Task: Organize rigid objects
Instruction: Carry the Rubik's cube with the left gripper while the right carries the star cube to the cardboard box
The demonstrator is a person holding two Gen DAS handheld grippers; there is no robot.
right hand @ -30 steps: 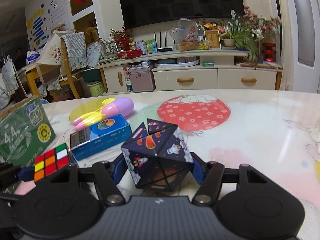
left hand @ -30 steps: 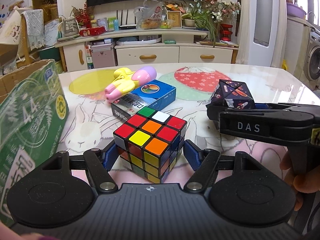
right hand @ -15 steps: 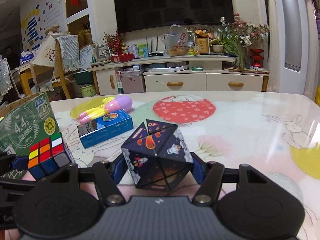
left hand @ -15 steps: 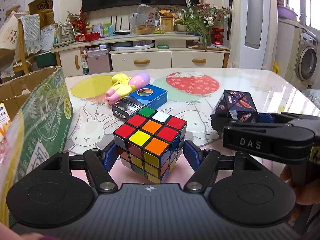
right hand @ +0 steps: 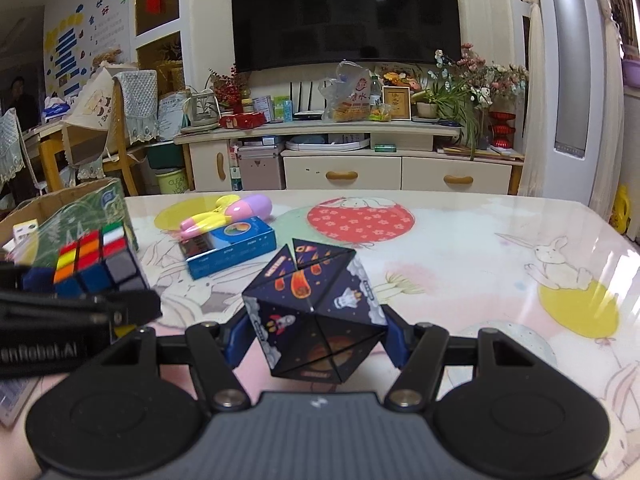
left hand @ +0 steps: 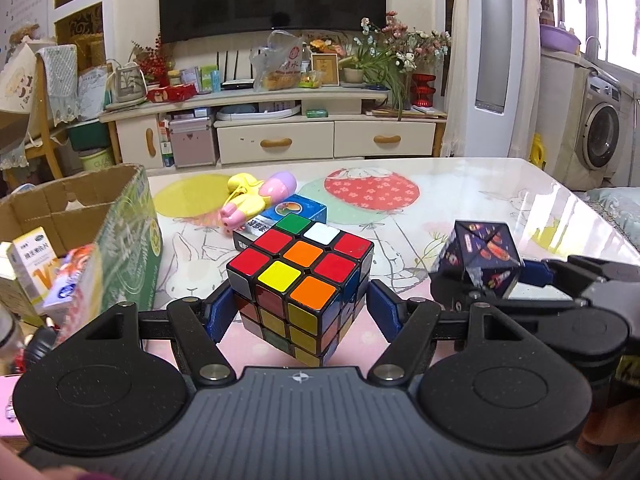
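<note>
Left wrist view, left to right: open cardboard box point(left hand: 80, 216) at 9 o'clock, green printed side wall, small medicine cartons and packets inside. Next, at centre, the left gripper point(left hand: 298, 310) clamped partway closed on a puzzle cube point(left hand: 300, 284), blue pads pressing two opposite sides, cube tilted corner-forward and lifted off the table point(left hand: 500, 200). Cube has black body, scrambled stickers: top face shows green, white, red, orange, yellow squares; front faces dark red, yellow, orange. Behind it at 12 o'clock, a blue carton point(left hand: 288, 220) lying flat on the table, with a pink and yellow toy point(left hand: 256, 196) touching its far side. At 3 o'clock the right gripper point(left hand: 480, 276) holds a dark folding cube point(left hand: 478, 252), navy with rocket and planet prints. Right wrist view, left to right: cardboard box point(right hand: 80, 208) at 9 o'clock, puzzle cube point(right hand: 96, 264) just in front of it in the left gripper's pads, only partly seen. Blue carton point(right hand: 232, 248) and toy point(right hand: 228, 212) at 11 o'clock. Centre: right gripper point(right hand: 316, 340) closed fairly narrow on the folding cube point(right hand: 312, 312), pads on its left and right corners, triangular panels with meteor, rocket, astronaut art, held clear above the rabbit-print tablecloth point(right hand: 480, 248).
</note>
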